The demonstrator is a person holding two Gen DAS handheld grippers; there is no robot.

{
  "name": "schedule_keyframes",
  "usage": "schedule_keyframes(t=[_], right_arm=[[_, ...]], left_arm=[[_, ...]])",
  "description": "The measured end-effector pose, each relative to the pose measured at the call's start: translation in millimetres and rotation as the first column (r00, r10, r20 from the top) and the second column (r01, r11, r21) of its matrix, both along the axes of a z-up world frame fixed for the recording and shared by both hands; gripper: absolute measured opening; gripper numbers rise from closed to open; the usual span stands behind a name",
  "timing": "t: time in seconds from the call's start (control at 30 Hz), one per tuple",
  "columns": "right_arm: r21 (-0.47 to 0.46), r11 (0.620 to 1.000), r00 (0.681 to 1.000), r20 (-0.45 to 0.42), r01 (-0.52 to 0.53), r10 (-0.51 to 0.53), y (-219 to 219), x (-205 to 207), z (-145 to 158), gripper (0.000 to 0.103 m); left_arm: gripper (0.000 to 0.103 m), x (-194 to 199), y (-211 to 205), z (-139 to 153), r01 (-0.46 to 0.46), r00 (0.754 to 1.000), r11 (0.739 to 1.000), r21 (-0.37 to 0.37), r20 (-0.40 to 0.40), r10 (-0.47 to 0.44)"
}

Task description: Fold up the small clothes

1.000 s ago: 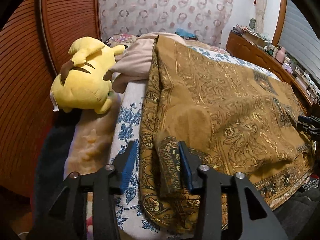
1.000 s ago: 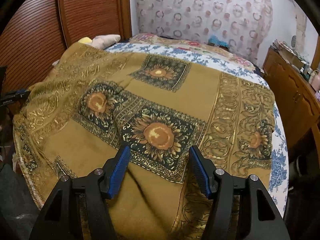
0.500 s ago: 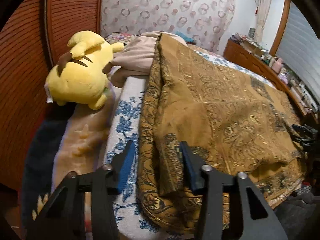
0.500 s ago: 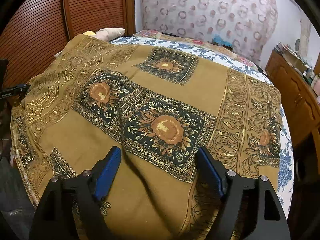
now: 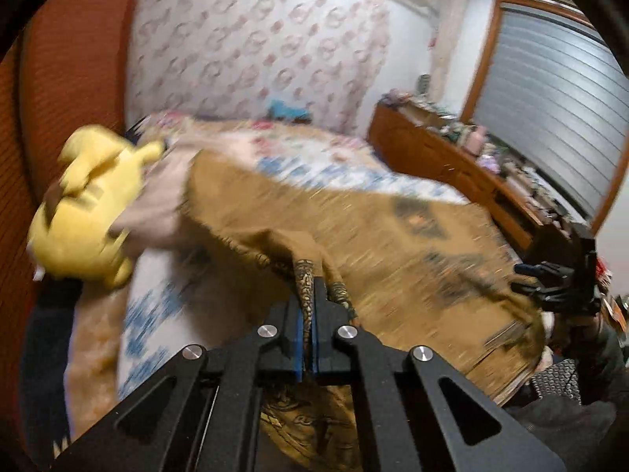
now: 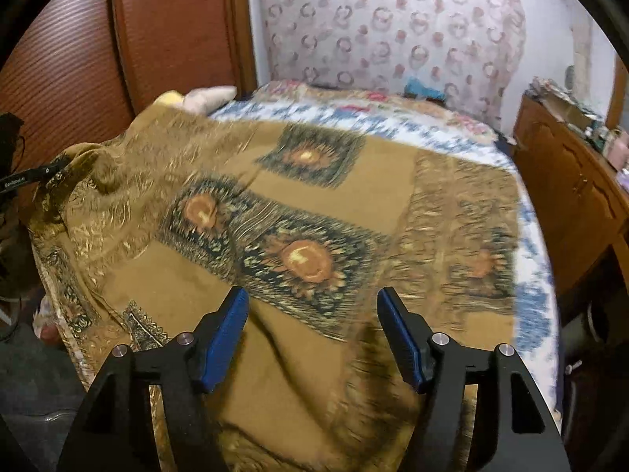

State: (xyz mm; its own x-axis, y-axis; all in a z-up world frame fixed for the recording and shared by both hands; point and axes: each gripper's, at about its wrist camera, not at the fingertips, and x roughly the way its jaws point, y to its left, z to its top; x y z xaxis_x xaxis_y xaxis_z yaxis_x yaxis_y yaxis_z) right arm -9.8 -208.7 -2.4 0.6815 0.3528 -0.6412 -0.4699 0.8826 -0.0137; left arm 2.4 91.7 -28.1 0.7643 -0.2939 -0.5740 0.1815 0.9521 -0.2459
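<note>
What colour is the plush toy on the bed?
Yellow; the plush toy shows best in the left wrist view.

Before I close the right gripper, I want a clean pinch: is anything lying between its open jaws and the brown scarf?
Nothing visible: the right gripper hangs open directly over the brown scarf, with only bare cloth between.

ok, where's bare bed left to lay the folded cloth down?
Free: the blue-flowered sheet beyond the brown cloth, up to the curtain; a narrow strip along the cloth's right edge. Crowded: the plush toy and pillow by the headboard.
</note>
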Motion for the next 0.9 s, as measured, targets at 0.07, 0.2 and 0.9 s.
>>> schedule_keyframes(t=[0.07, 0.2, 0.9], right_arm=[[0.011, 1.0, 0.999, 0.02, 0.027, -0.028, -12, -7, 5, 0.07], [0.024, 0.997, 0.997, 0.037, 0.068, -0.069, -29, -19, 9, 0.07], [0.103, 0.974, 0.971, 0.114, 0.201, -0.212, -84, -59, 37, 0.069]], left_arm=[[0.003, 9, -17, 12, 0.048, 0.998, 0.999, 0.003, 0.028, -0.048], [0.003, 31, -62, 35, 0.156, 0.985, 0.988, 0.02, 0.073, -0.157], [0.04, 59, -234, 79, 0.518, 0.847, 0.852, 0.077, 0.093, -0.523]])
